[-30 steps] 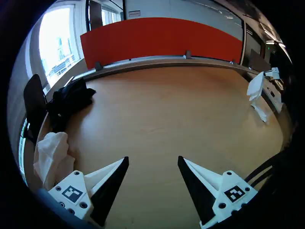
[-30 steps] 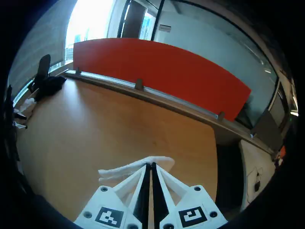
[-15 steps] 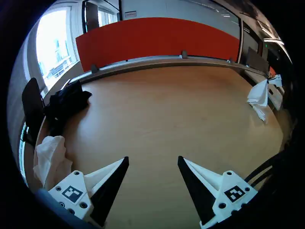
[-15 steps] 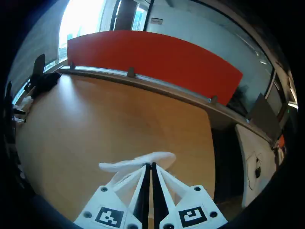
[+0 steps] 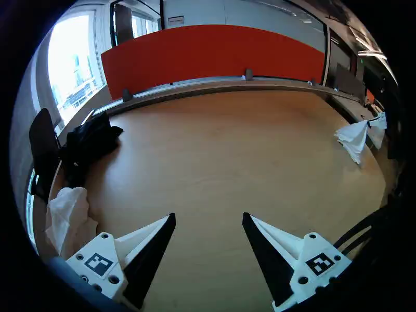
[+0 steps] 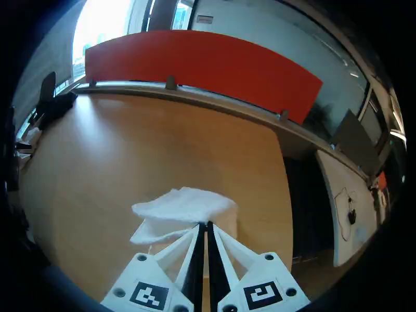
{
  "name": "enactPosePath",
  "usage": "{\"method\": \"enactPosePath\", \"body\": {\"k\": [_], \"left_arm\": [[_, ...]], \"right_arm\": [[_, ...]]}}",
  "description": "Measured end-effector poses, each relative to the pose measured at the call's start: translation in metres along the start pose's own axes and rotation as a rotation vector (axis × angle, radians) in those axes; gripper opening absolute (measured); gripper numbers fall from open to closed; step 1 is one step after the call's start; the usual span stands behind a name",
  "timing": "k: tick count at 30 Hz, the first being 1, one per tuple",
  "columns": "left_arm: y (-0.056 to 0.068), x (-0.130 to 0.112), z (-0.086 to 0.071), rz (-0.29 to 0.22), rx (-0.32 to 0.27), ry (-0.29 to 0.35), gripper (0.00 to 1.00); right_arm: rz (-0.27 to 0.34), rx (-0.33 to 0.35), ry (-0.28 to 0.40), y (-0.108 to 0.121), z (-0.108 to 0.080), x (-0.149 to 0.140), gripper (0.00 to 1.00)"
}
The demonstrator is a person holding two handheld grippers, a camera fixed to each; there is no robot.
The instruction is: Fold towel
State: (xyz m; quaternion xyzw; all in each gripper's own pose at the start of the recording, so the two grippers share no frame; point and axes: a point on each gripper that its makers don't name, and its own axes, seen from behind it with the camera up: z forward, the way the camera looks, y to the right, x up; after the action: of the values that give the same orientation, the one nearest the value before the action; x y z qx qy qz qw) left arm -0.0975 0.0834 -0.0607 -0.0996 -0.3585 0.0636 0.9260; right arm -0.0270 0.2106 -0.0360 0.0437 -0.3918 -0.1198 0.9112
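Right gripper (image 6: 204,225): fingers pressed together, pinching the near edge of the white cloth towel (image 6: 184,205). The towel bunches just ahead of the tips, toward the right end of the light wooden table (image 6: 130,151).

Left gripper (image 5: 208,216): fingers spread wide, empty, over the table's near side.

Black bag (image 5: 89,140) and crumpled white cloth (image 5: 67,216) lie at the left.

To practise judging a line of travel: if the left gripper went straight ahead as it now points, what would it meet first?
Probably the wooden table, since the open left gripper tilts down toward it; depth is unclear.
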Motion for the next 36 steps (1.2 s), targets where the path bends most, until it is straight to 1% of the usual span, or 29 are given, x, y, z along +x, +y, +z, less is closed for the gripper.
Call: {"method": "enactPosePath", "body": {"k": [9, 17, 24, 36], "left_arm": [[-0.002, -0.001, -0.002, 0.006, 0.007, -0.001, 0.95], [-0.004, -0.004, -0.003, 0.008, 0.013, -0.002, 0.95], [-0.006, -0.004, -0.003, 0.007, 0.017, -0.004, 0.95], [-0.012, -0.004, -0.004, 0.011, 0.029, -0.007, 0.95]], "right_arm": [[0.049, -0.026, -0.051, 0.017, 0.007, -0.032, 0.03], [0.049, -0.052, -0.09, 0.028, 0.013, -0.05, 0.03], [0.058, -0.067, -0.126, 0.031, 0.02, -0.063, 0.03], [0.105, -0.096, -0.203, 0.035, 0.03, -0.096, 0.03]]}}
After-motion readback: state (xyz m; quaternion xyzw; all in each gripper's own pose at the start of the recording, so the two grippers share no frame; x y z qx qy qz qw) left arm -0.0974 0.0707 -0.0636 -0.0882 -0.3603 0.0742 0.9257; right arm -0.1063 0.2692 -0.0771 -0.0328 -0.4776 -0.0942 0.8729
